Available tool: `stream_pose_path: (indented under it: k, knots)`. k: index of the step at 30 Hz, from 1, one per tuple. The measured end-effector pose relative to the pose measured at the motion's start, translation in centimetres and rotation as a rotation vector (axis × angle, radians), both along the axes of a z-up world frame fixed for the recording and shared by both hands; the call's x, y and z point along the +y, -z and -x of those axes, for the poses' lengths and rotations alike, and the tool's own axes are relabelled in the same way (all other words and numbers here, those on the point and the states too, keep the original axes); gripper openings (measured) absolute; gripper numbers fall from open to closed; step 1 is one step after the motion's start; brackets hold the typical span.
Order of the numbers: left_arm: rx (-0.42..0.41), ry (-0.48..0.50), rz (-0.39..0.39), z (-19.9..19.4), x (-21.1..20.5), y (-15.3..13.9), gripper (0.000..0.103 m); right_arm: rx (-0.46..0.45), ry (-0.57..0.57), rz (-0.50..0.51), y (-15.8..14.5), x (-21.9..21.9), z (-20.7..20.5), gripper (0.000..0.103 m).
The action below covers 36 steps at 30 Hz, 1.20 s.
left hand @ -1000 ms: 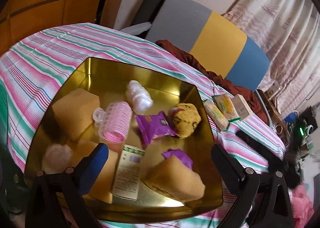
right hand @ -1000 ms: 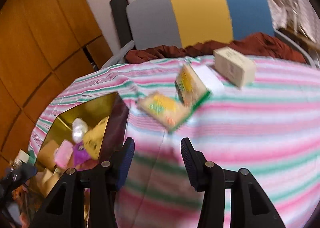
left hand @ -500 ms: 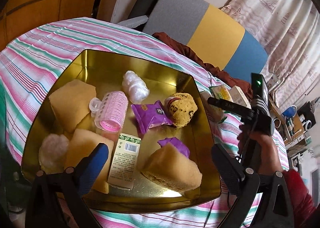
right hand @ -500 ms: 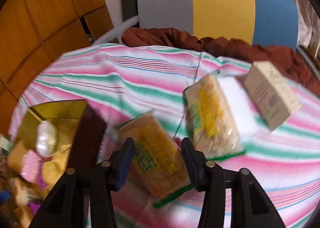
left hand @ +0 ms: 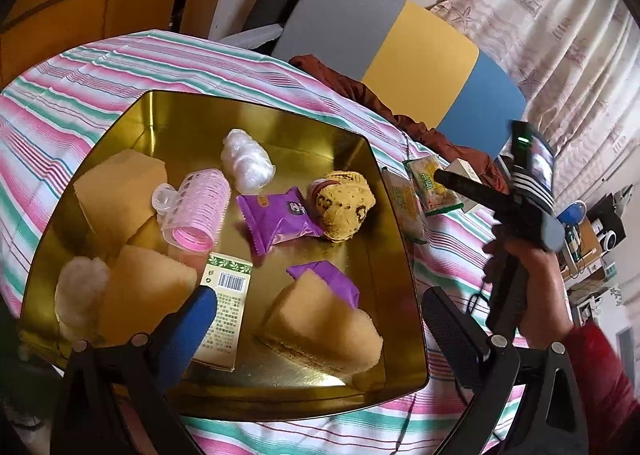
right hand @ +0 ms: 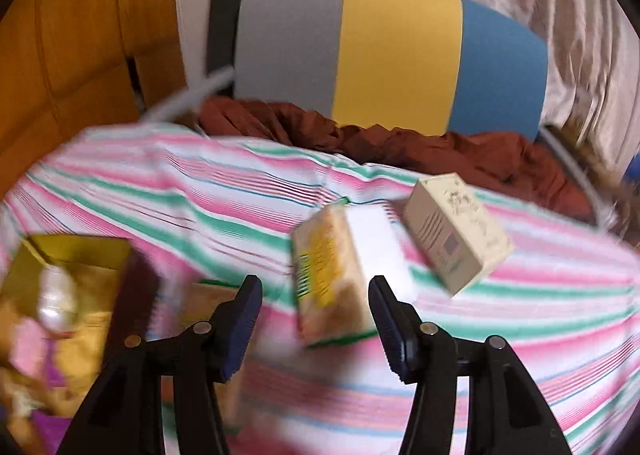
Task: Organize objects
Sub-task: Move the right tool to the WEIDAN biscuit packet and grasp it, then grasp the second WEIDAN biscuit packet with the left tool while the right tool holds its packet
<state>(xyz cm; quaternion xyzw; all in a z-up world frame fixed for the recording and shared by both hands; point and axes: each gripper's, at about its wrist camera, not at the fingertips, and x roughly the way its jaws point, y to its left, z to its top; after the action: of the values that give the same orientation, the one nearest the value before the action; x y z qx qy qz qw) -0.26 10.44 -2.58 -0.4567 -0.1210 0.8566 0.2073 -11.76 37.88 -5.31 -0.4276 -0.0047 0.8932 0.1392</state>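
Right tongs (right hand: 314, 311) are opening over the yellow snack pack (right hand: 330, 275) on the striped tabletop (right hand: 200, 195), pads not touching it. Left tongs (left hand: 320, 321) hang wide and empty above the gold tray (left hand: 256, 119) at left.

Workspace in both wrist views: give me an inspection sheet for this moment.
Surface: striped tablecloth.
Job's things: gold tray holding sponges, a pink hair roller, purple packets and a knitted pouch; two snack packets and a small carton lie outside it.
Clutter: brown cloth at the table's far edge.
Grippers: left claw open above the tray, empty; right claw opening, a snack packet ahead of it, untouched.
Cables: nothing seen on the table.
Surroundings: tricolour chair, curtain, wooden cabinet.
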Motion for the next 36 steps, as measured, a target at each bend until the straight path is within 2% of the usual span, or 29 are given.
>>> stream_pose_path:
  k: [6, 8, 10, 13, 20, 28, 32, 36]
  knots:
    - [-0.005, 0.0, 0.01, -0.3, 0.0, -0.1, 0.103, -0.09, -0.006, -0.074, 2.9, 0.0, 1.6, 0.056]
    - [-0.007, 0.008, 0.01, -0.3, 0.2, -0.2, 0.103, -0.061, -0.009, -0.075, 3.0, 0.3, 1.1, 0.054]
    - [-0.002, 0.013, 0.012, -0.5, 0.5, -0.3, 0.103, -0.03, -0.009, -0.025, 2.7, 1.1, -0.1, 0.045]
    - [0.004, 0.03, 0.018, -0.7, 1.2, -0.5, 0.103, -0.006, -0.011, 0.072, 2.4, 2.5, -1.8, 0.039]
    - [0.034, 0.087, 0.038, -1.6, 3.8, -1.2, 0.103, 0.058, 0.028, 0.236, 2.6, 3.8, -7.6, 0.037]
    - [0.084, 0.147, 0.04, -1.0, 8.1, -3.6, 0.103, 0.145, 0.128, 0.313, 2.3, 6.0, -12.4, 0.037]
    - [0.154, 0.204, 0.105, 0.4, 12.7, -4.9, 0.103, 0.185, 0.182, 0.336, 2.8, 7.6, -15.1, 0.037]
    - [0.201, 0.247, 0.181, 2.6, 17.7, -4.8, 0.103, 0.221, 0.244, 0.433, 3.7, 9.3, -16.7, 0.037]
